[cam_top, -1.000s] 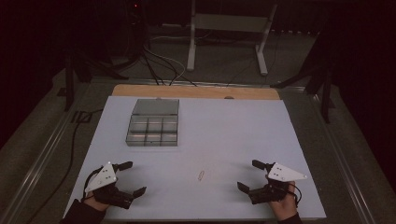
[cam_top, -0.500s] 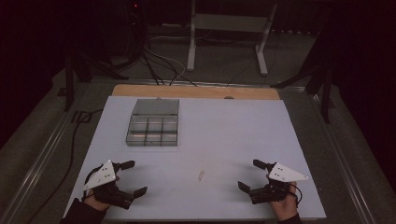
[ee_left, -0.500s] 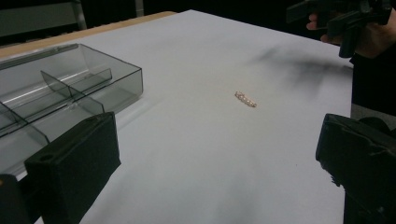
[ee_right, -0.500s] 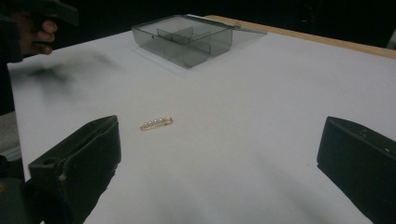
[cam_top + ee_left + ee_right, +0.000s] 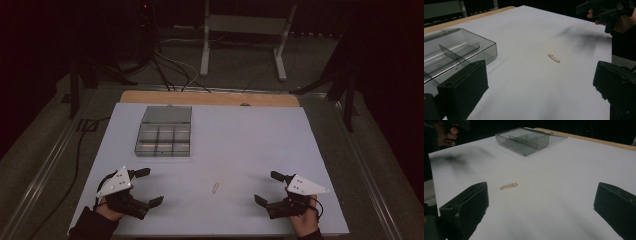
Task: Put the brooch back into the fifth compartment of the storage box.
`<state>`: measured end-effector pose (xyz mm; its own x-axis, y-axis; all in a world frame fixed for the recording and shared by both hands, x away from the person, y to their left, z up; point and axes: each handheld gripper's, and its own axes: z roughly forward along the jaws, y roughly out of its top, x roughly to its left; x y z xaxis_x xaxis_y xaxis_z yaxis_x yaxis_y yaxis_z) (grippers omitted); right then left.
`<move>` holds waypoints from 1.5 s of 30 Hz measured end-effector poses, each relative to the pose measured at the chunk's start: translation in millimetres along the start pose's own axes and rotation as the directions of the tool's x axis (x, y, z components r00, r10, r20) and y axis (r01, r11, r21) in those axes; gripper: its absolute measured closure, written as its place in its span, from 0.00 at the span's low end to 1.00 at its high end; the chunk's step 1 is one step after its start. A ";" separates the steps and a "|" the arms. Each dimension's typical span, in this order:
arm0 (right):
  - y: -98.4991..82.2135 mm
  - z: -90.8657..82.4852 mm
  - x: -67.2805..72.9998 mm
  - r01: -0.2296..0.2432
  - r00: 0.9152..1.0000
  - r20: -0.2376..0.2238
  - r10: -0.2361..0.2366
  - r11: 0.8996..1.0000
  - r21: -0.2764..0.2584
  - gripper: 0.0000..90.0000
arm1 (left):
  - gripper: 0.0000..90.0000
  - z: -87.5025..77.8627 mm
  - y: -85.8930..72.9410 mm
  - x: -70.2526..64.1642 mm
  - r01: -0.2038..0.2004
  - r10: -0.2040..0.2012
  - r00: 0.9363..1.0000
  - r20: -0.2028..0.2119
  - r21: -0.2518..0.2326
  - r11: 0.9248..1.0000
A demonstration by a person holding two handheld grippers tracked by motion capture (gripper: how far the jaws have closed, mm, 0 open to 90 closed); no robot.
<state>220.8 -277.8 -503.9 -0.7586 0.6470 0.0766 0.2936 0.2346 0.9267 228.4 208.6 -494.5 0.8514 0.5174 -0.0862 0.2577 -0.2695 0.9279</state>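
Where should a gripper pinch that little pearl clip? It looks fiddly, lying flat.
Pinch the pearl clip across its narrow width at mid-length, coming from above. It is a thin bar flat on the white table, so only its long edges likely offer purchase.

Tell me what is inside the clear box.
The box shows dividers and seemingly empty compartments; its open lid lies flat behind. Compartment floors are too dim to rule out small items.

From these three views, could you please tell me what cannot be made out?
- Pearl clip: a tiny speck in the high view; its clasp is too small to see.
- Box: cut off by the left gripper view's left edge.
- Box compartments: contents unclear through tinted walls.
- Right tongs: cut off at the top edge.
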 end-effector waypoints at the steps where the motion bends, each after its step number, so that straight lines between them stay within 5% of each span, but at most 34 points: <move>1: 0.0 0.0 0.1 0.000 1.000 0.000 0.000 1.000 0.000 0.00 | 0.01 0.0 0.0 0.0 0.000 0.000 1.000 0.000 0.000 1.000; 8: 0.0 0.1 0.0 0.000 1.000 -0.001 0.000 1.000 -0.001 0.00 | 0.01 9.5 6.8 -0.4 0.019 -0.019 1.000 0.024 -0.002 1.000; 18: -0.1 0.2 -0.2 -0.004 1.000 -0.001 0.004 1.000 -0.001 0.00 | 0.01 29.7 13.5 -6.3 -0.005 0.004 0.999 0.050 0.023 1.000; 36: -0.5 0.9 -0.4 -0.004 1.000 -0.007 0.004 1.000 0.003 0.00 | 0.01 64.3 24.6 -20.6 -0.014 0.006 0.990 0.138 0.057 0.998; 45: -0.6 1.2 -0.2 -0.007 1.000 -0.010 0.007 1.000 0.005 0.00 | 0.01 83.6 26.3 -30.9 -0.011 -0.002 0.989 0.146 0.086 0.996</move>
<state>221.5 -277.2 -504.9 -0.7625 0.6411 0.0865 0.3018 0.2342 0.9242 247.1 117.7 -497.7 0.9087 0.3933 -0.1401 0.2869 -0.3443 0.8940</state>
